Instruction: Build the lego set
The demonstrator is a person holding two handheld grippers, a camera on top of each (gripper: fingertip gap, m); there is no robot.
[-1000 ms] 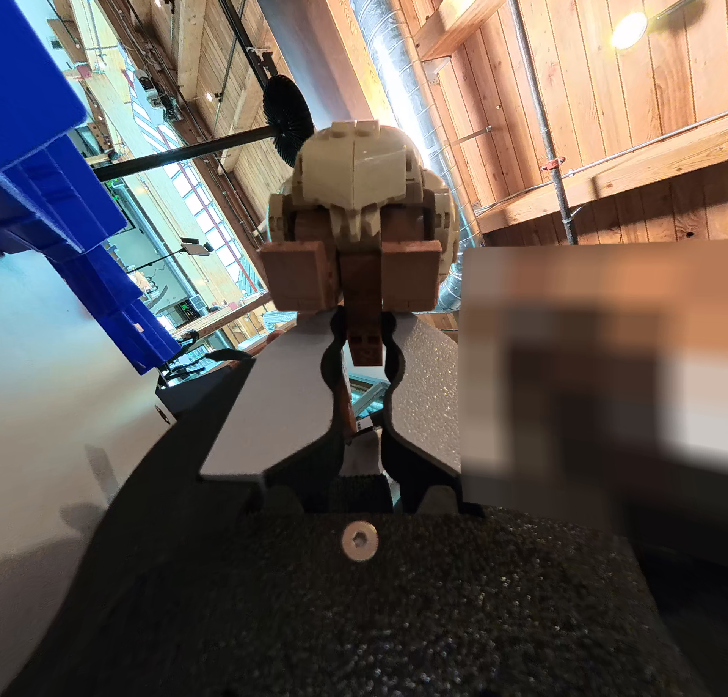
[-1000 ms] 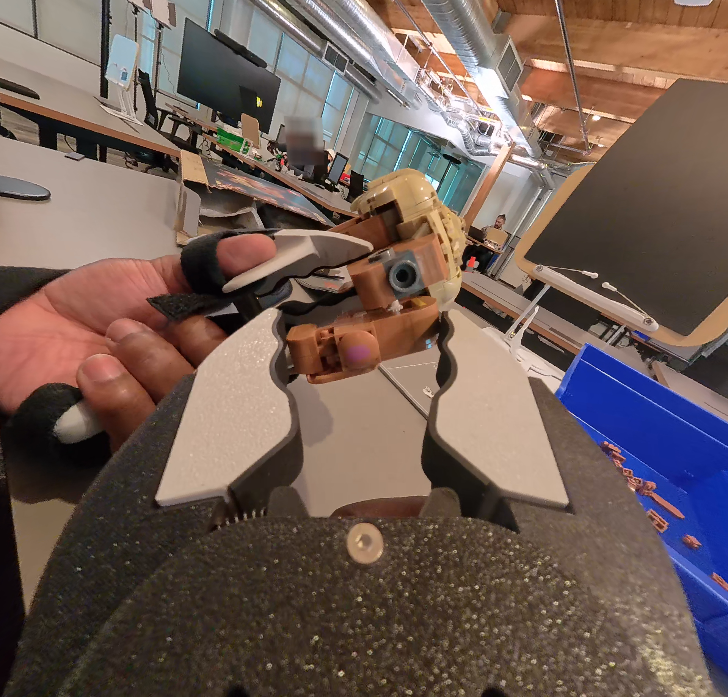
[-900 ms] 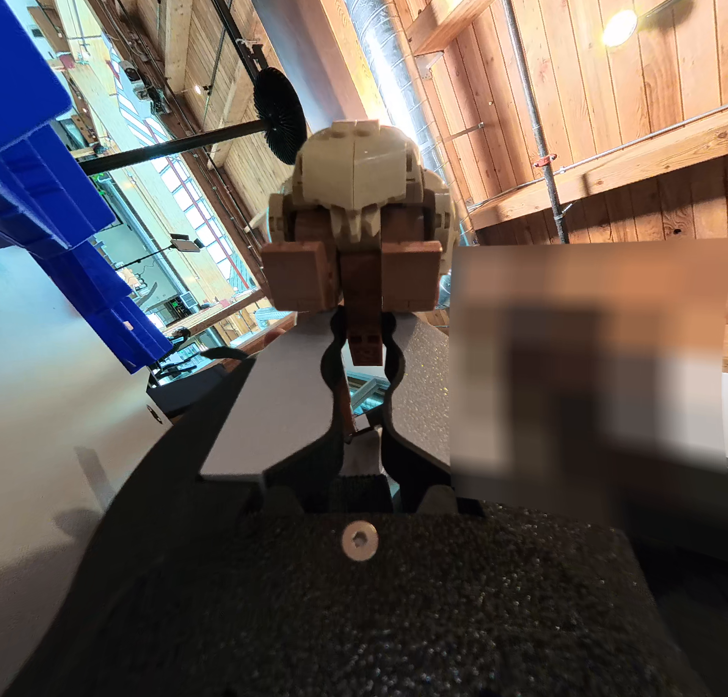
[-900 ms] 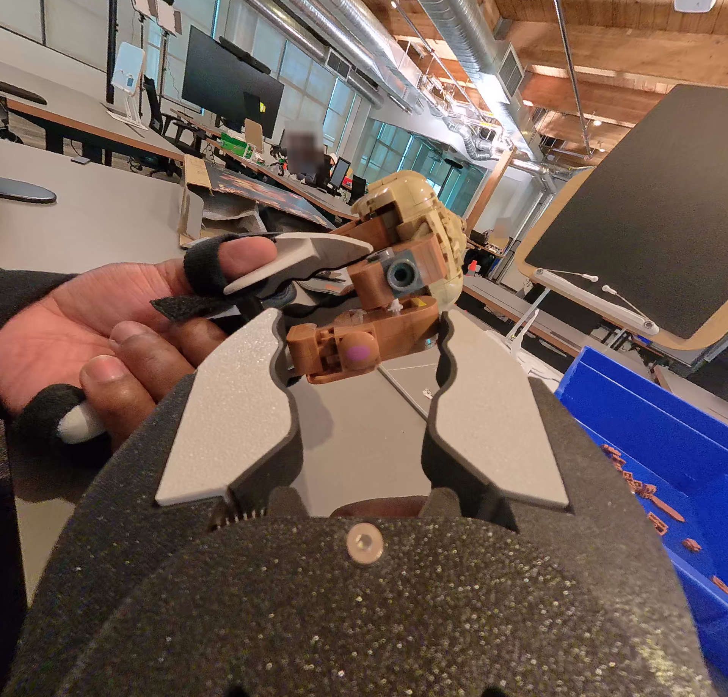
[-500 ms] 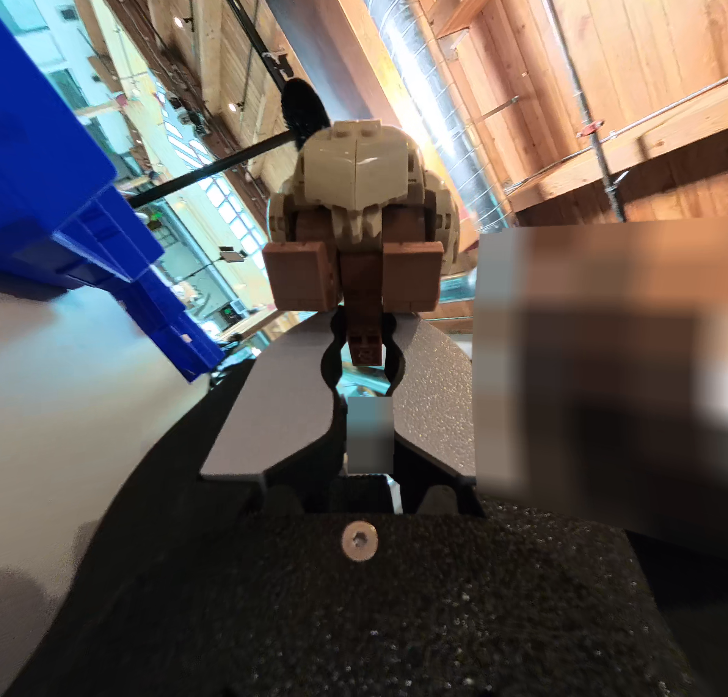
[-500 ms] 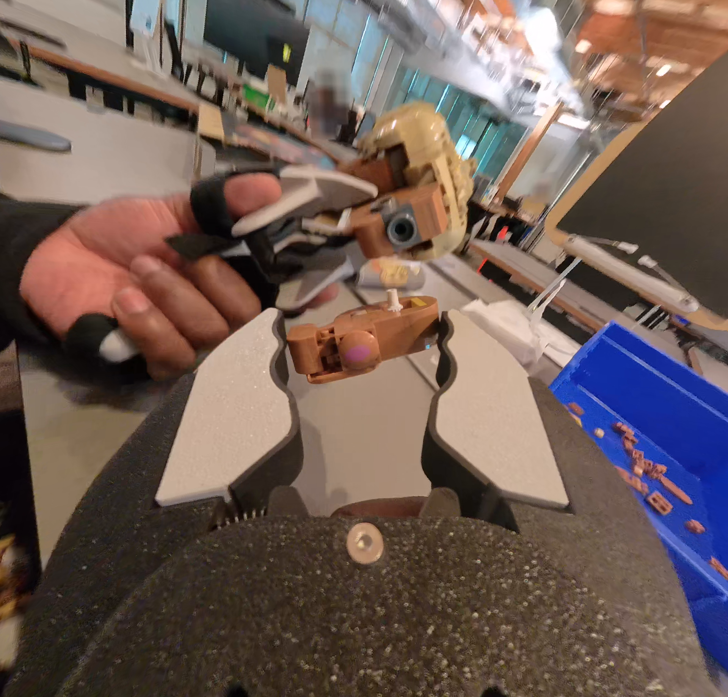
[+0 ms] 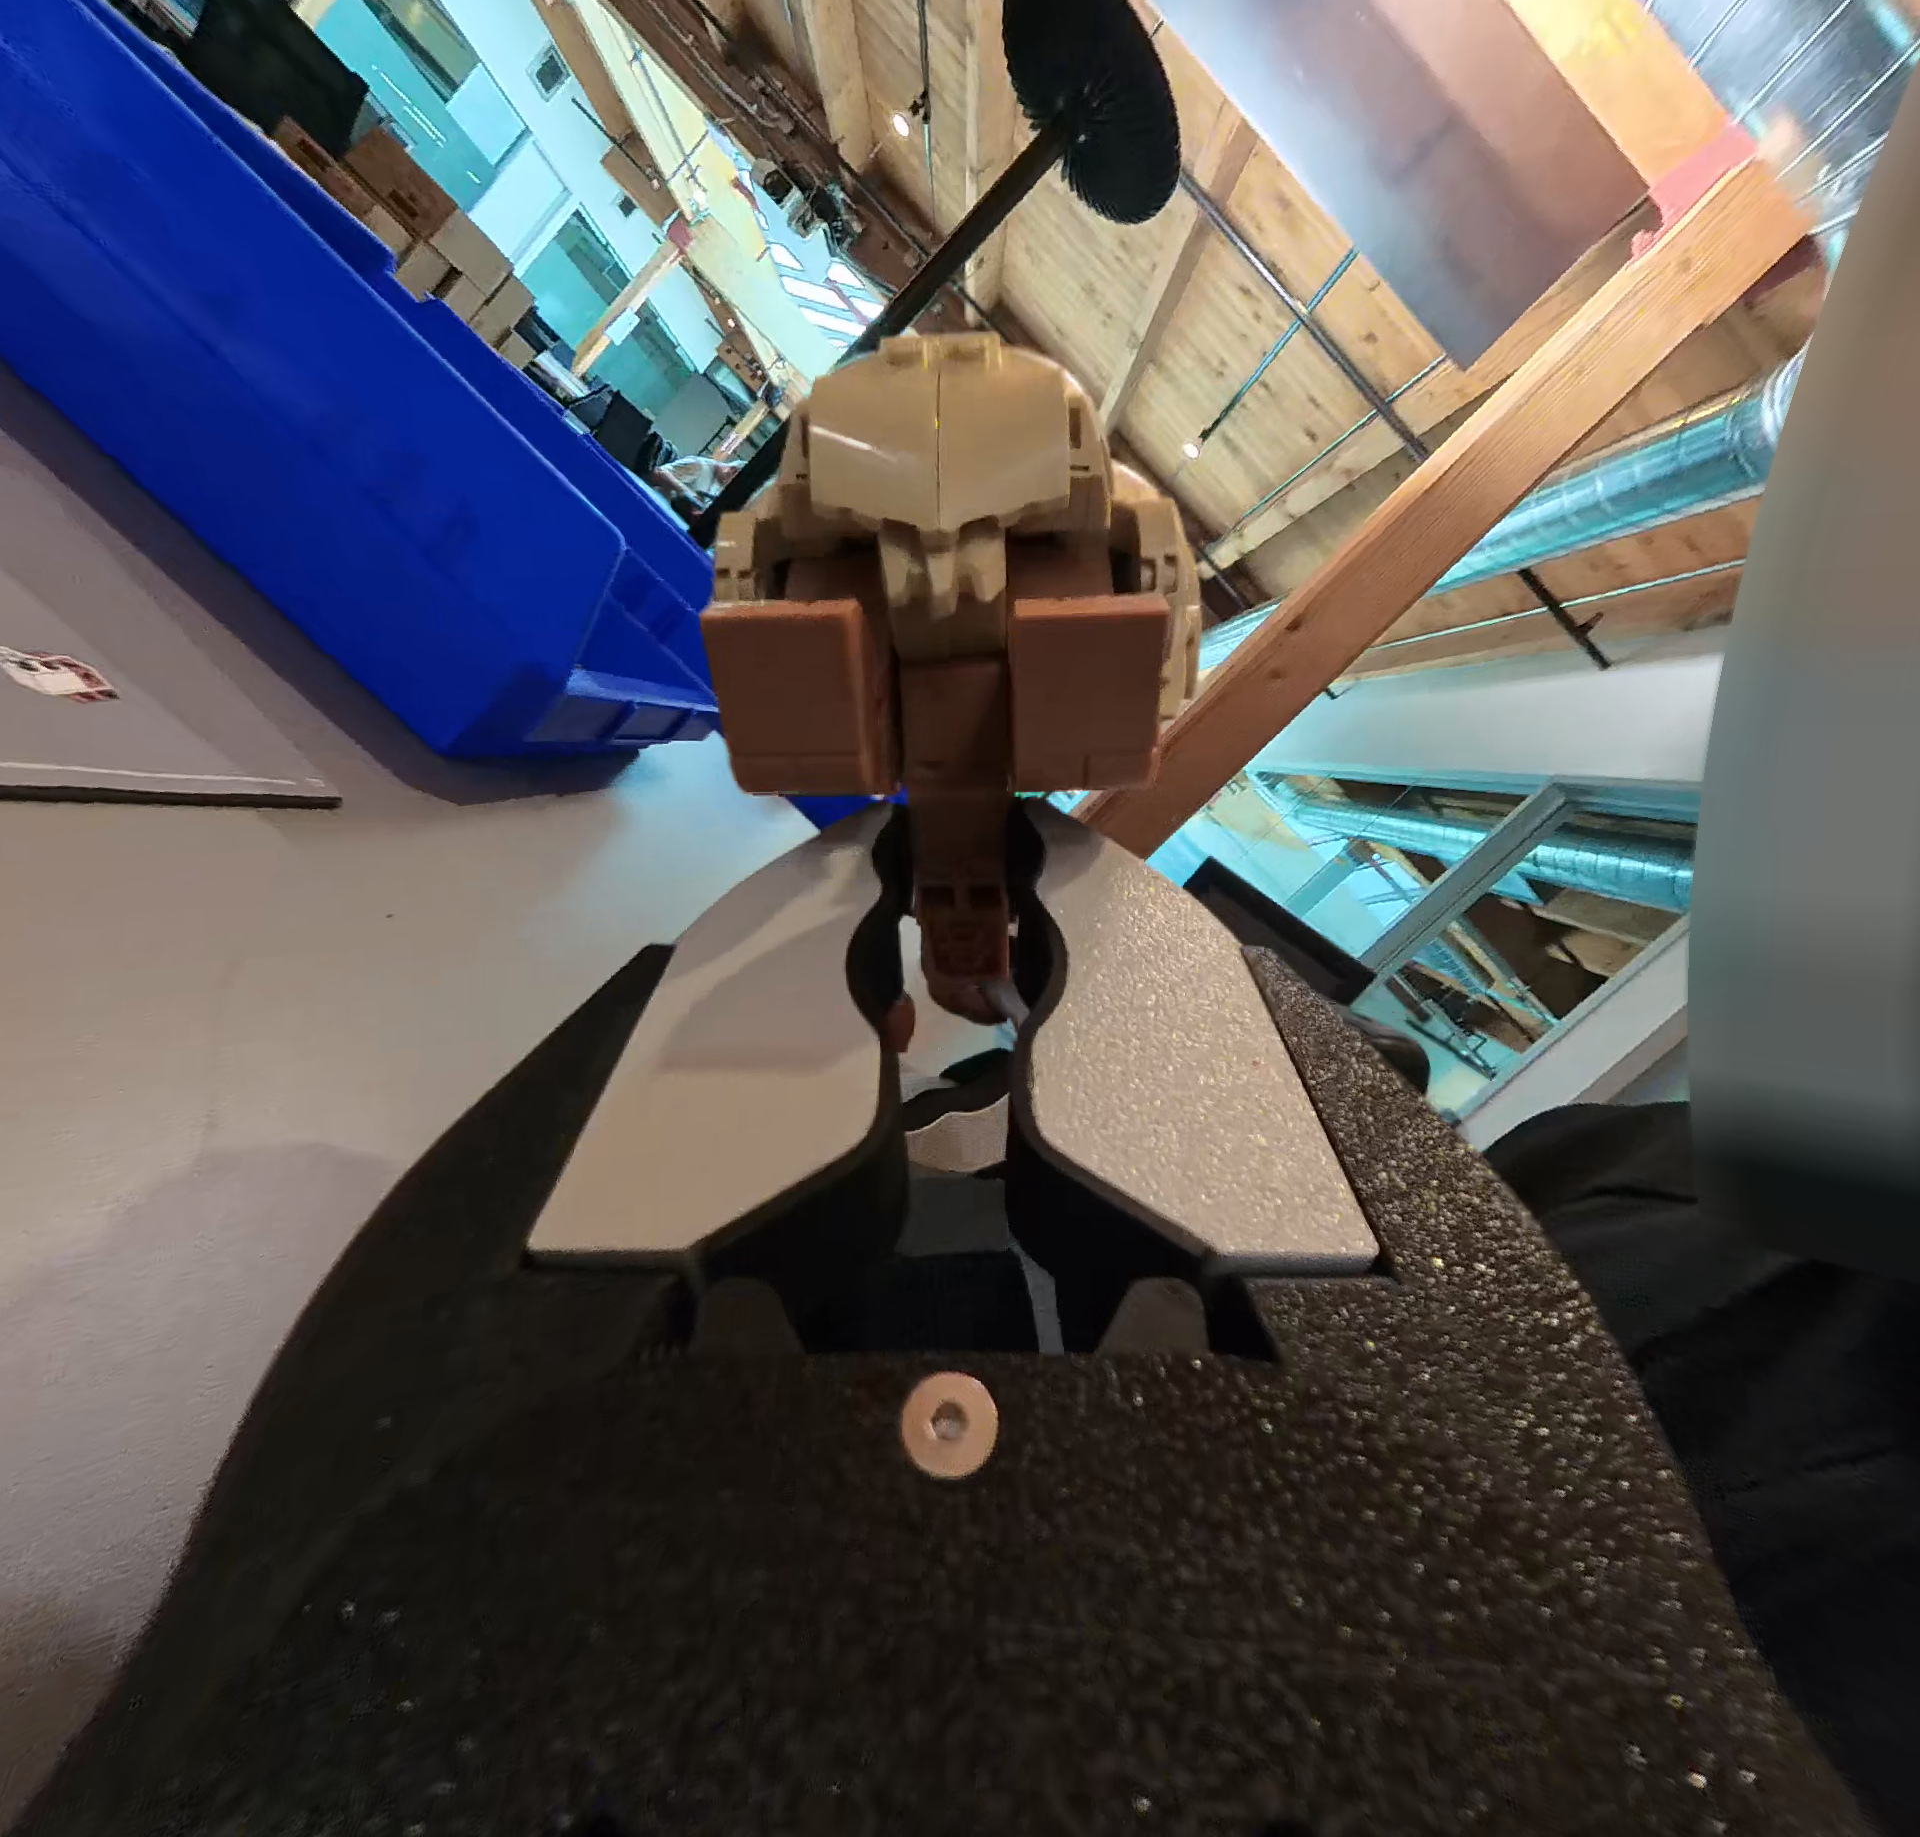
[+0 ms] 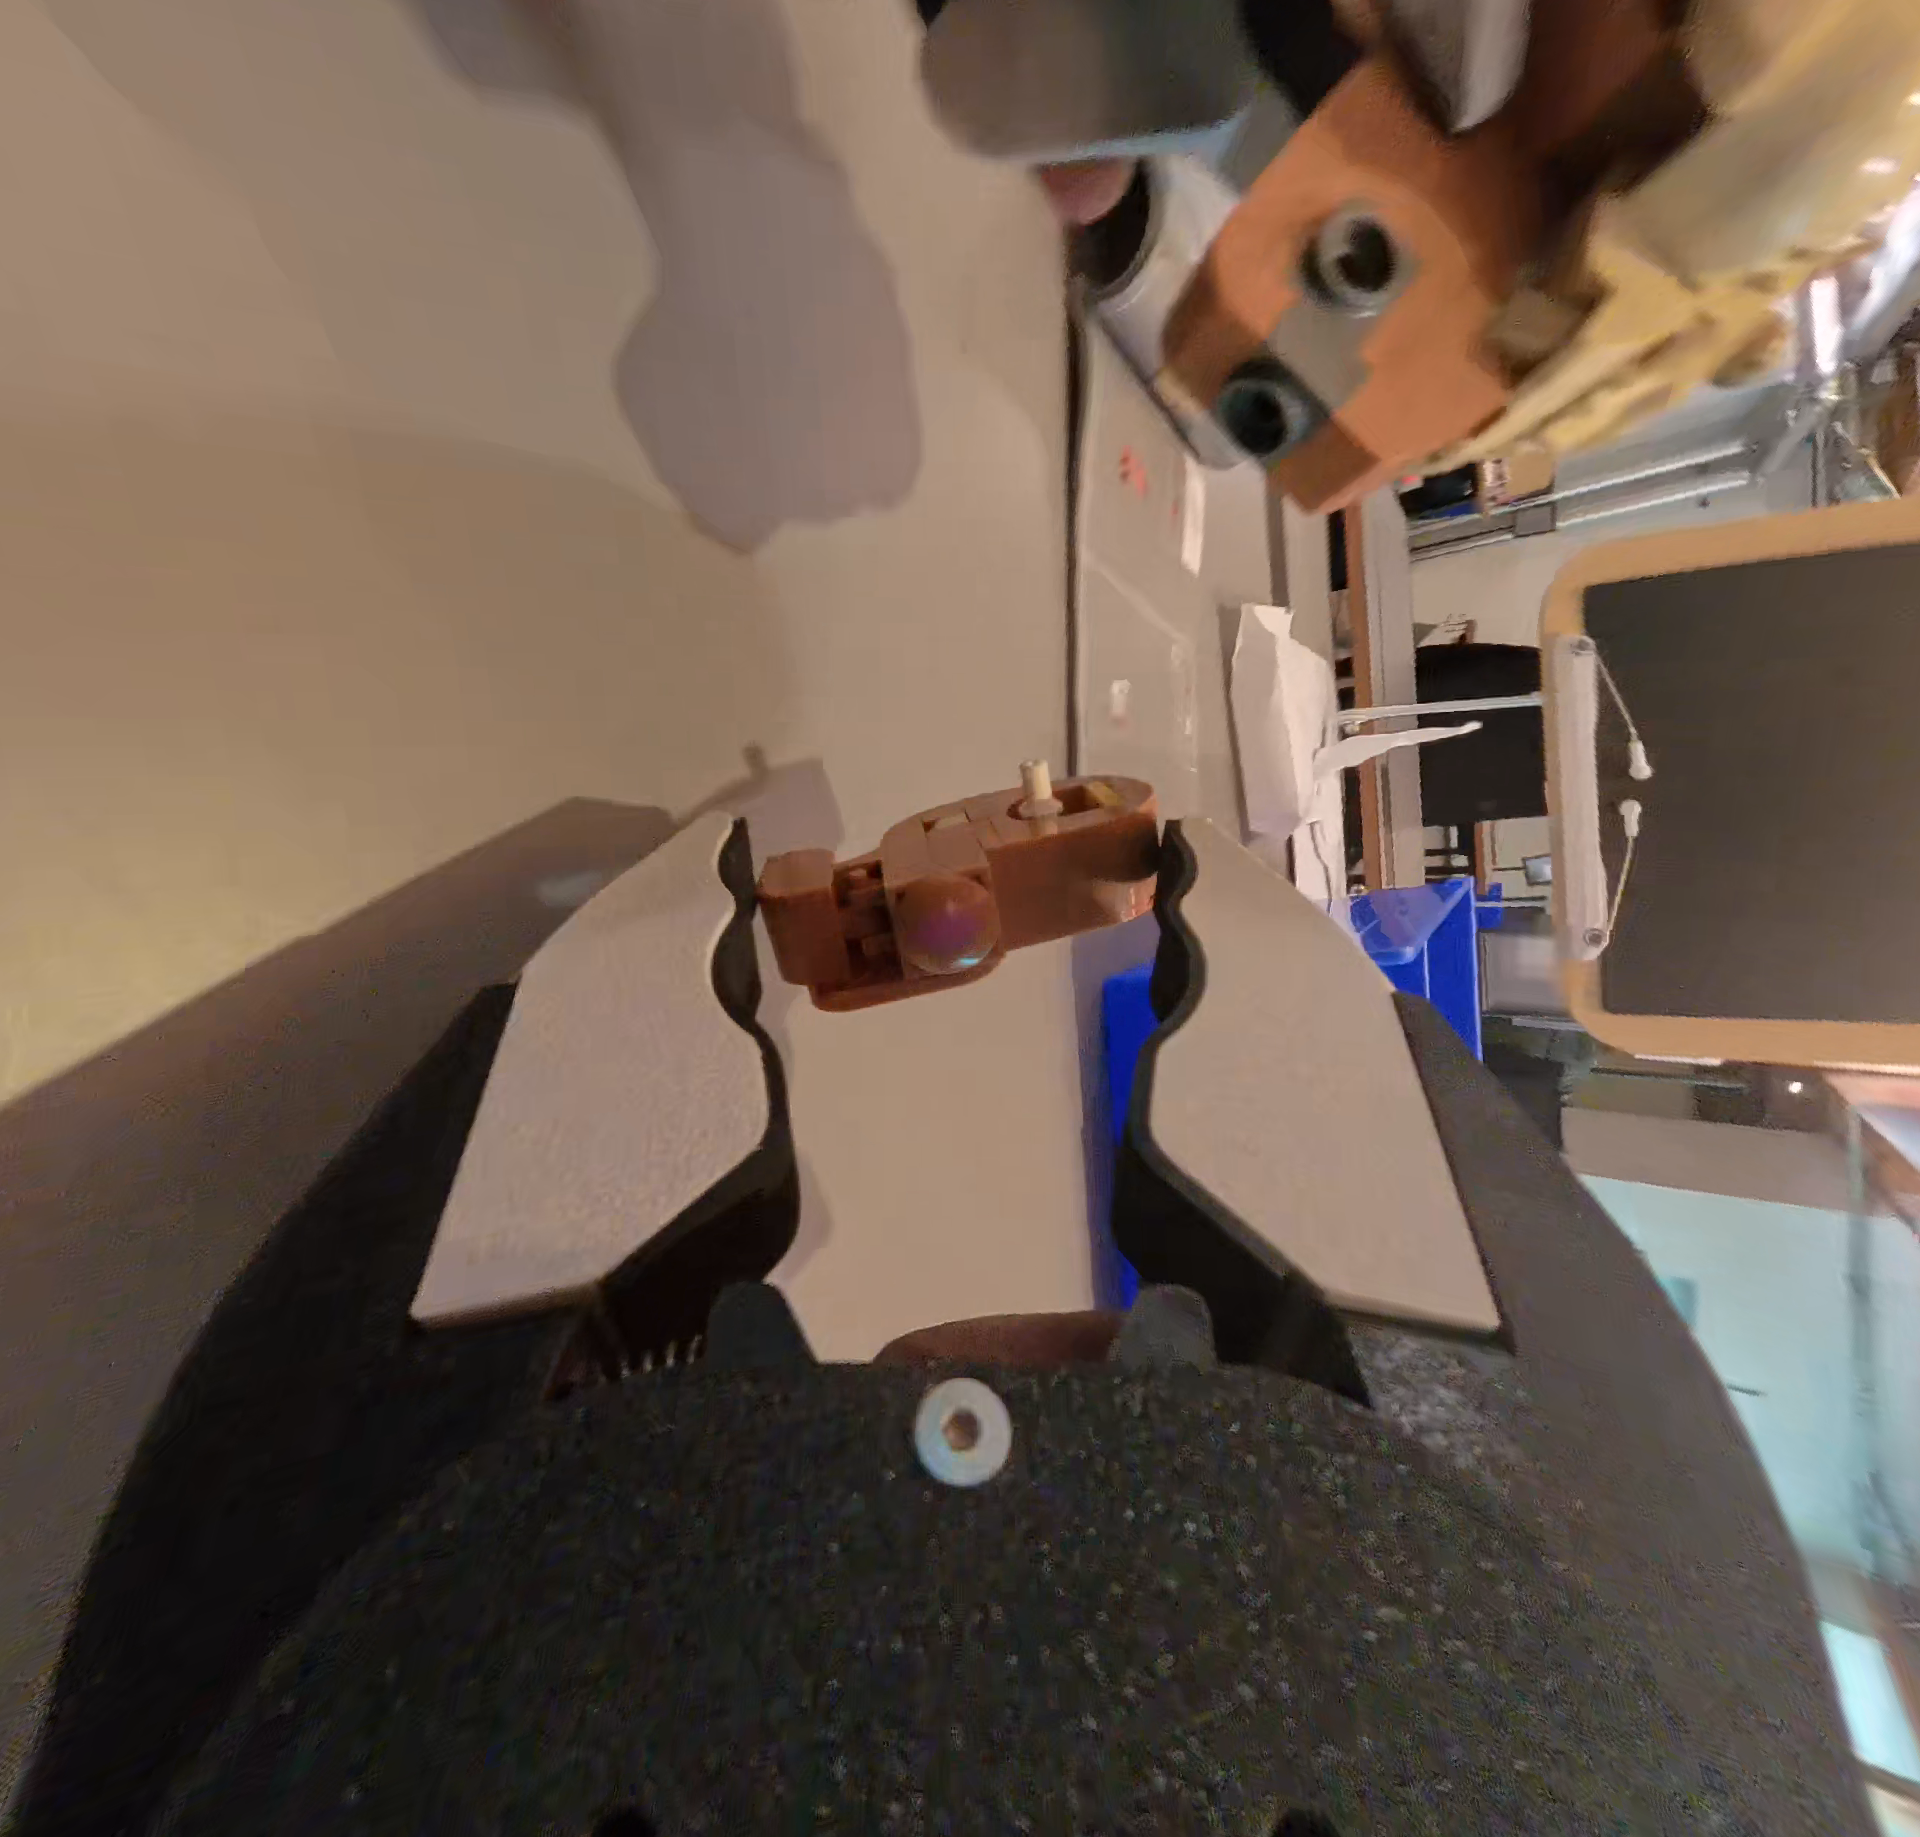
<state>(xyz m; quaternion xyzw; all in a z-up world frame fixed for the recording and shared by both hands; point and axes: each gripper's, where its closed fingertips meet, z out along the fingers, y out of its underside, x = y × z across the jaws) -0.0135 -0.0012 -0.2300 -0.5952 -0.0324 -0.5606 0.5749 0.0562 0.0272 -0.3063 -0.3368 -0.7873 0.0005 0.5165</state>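
Brown brick piece (image 8: pixel 961 914) spans the right claw (image 8: pixel 956 888), clamped; left claw (image 7: pixel 961 914) pinches the tan-brown model's stem (image 7: pixel 961 914).

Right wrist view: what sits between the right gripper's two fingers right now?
A small brown brick assembly with a rounded purple stud and a white peg on top spans the right gripper, touching both pads. The right wrist view shows it.

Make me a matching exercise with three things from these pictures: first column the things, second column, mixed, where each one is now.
Things:
1. tan and brown brick model
2. small brown brick piece
3. blue bin

Places:
a. on the grey table
b. clamped across the right hand-held gripper
c. gripped by its brown stem in the left hand-held gripper

Pairs: 1-c, 2-b, 3-a
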